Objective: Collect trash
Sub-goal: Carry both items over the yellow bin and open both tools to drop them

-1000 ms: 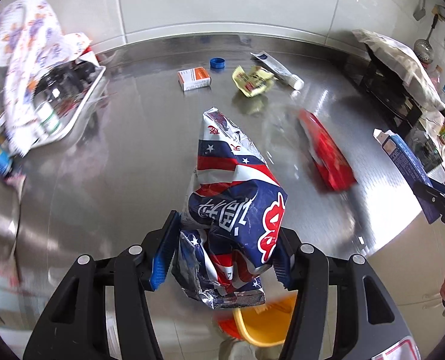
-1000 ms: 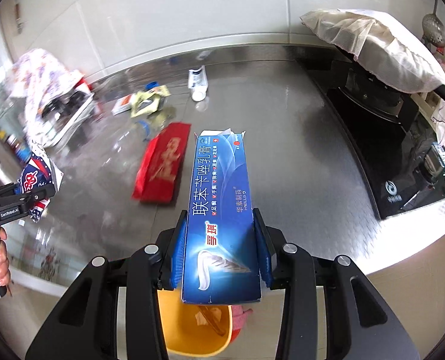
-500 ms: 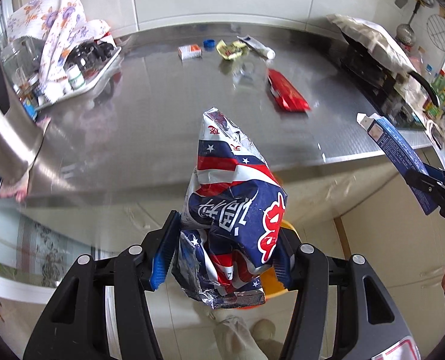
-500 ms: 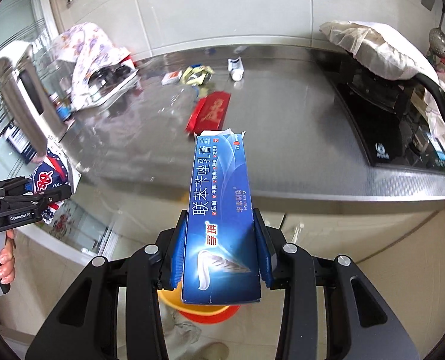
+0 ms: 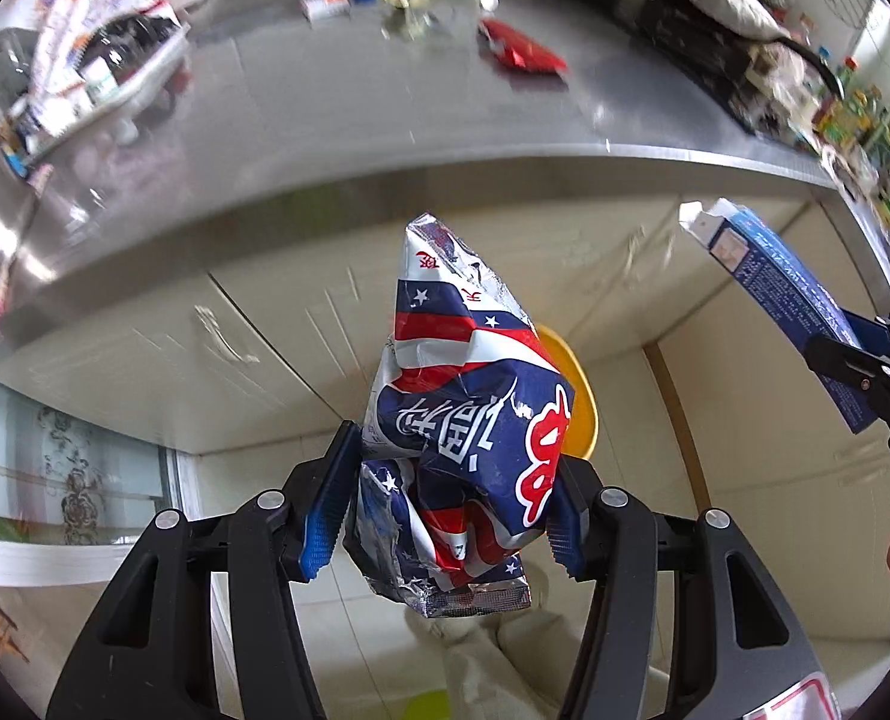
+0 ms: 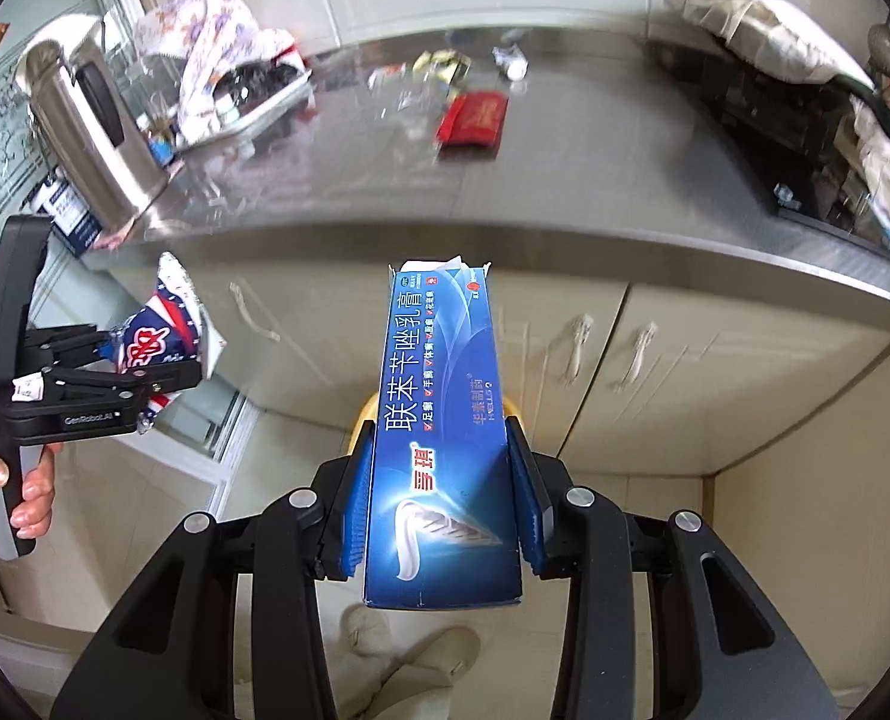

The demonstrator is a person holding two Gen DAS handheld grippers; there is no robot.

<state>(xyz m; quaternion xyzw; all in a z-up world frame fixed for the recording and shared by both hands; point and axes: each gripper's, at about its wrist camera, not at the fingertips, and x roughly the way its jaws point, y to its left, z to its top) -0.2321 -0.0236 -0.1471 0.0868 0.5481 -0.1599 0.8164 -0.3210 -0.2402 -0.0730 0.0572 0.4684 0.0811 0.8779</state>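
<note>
Steel counter [image 6: 565,180] sits far back, cabinets below — the left gripper [image 5: 445,498] clamps the crumpled snack bag [image 5: 463,420], the right gripper [image 6: 439,510] grips the blue toothpaste box [image 6: 439,450]. Both hover over the yellow bin [image 5: 571,396] on the floor — best to centre each above its mouth before letting go.

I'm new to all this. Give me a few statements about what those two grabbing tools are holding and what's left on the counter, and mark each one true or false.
1. The left gripper is shut on a crumpled snack bag. True.
2. The right gripper holds nothing. False: it clamps a blue toothpaste box.
3. A red packet lies on the steel counter. True.
4. The yellow bin stands on the counter. False: it is down by the floor, below the grippers.
5. The counter holds no more litter. False: several small pieces lie near the wall.
</note>
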